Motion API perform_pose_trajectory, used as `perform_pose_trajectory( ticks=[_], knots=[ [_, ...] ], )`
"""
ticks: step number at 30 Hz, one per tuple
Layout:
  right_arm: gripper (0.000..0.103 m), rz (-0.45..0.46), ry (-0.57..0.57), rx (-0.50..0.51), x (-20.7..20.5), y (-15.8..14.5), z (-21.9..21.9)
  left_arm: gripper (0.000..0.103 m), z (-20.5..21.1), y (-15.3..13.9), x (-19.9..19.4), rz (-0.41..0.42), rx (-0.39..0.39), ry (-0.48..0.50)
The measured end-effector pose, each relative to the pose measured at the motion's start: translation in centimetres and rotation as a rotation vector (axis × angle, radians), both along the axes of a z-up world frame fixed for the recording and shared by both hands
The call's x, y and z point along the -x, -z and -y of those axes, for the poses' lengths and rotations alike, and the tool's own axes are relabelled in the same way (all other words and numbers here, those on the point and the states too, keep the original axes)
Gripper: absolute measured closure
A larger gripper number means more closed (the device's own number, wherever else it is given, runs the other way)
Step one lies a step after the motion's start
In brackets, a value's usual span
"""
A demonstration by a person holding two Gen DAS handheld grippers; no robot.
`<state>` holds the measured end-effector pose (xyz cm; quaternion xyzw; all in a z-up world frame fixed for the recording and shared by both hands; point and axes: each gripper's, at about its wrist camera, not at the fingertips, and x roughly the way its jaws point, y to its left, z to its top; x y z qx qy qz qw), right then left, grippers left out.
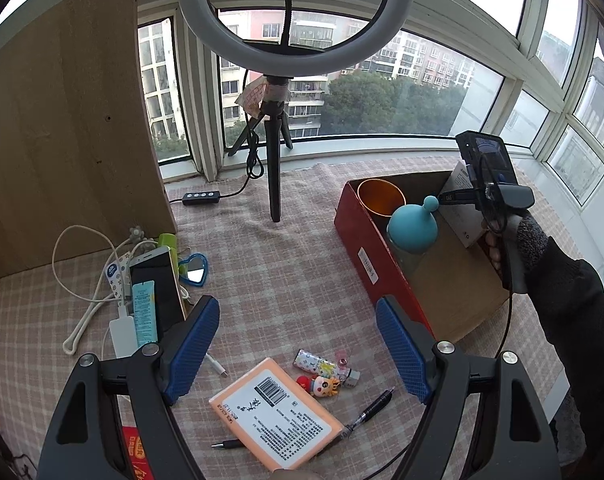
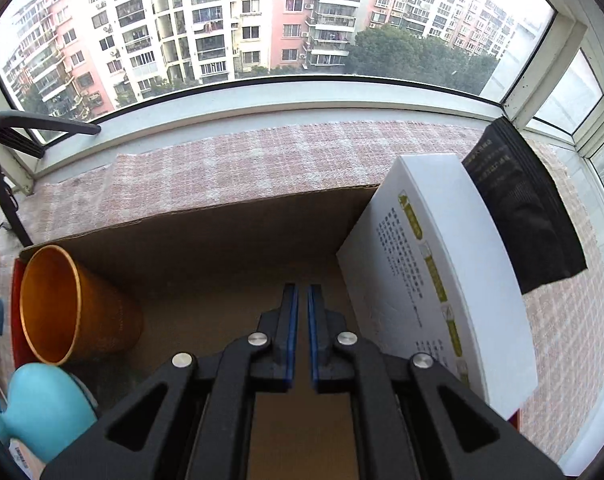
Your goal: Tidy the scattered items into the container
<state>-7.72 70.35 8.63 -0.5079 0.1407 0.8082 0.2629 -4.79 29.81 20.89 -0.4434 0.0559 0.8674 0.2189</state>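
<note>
A red cardboard box point(image 1: 360, 240) stands on the checked cloth at the right. It holds an orange cup point(image 1: 380, 197), a blue-capped bottle point(image 1: 413, 227) and a white box point(image 2: 434, 280) leaning on its right wall. My right gripper point(image 2: 302, 294) is shut and empty, over the inside of the box; its body shows in the left wrist view point(image 1: 488, 168). My left gripper point(image 1: 297, 344) is open and empty above an orange labelled packet point(image 1: 275, 414), a black pen point(image 1: 372, 408), a patterned lighter point(image 1: 316, 362) and a small doll charm point(image 1: 322, 386).
A phone point(image 1: 161, 288), blue tube point(image 1: 145, 312), white cables point(image 1: 85, 308), heart mirror point(image 1: 195, 268) and green item point(image 1: 169, 242) lie at left by a wooden panel point(image 1: 61, 120). A ring light tripod point(image 1: 273, 160) stands behind. A black pouch point(image 2: 522, 208) lies beyond the box.
</note>
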Motion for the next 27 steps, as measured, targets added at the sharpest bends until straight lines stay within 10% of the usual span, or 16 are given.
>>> perform_pose_trajectory(
  ticks=[9,27],
  knots=[
    [0.084,-0.078,0.063,0.091,-12.4,-1.9,2.5,0.024,0.9,-0.5,-1.0,-0.014,0.0,-0.012],
    [0.078,-0.046,0.216,0.066,-11.7,1.4,-3.3,0.024,1.7,-0.3,-1.4,-0.008,0.003,-0.031]
  ],
)
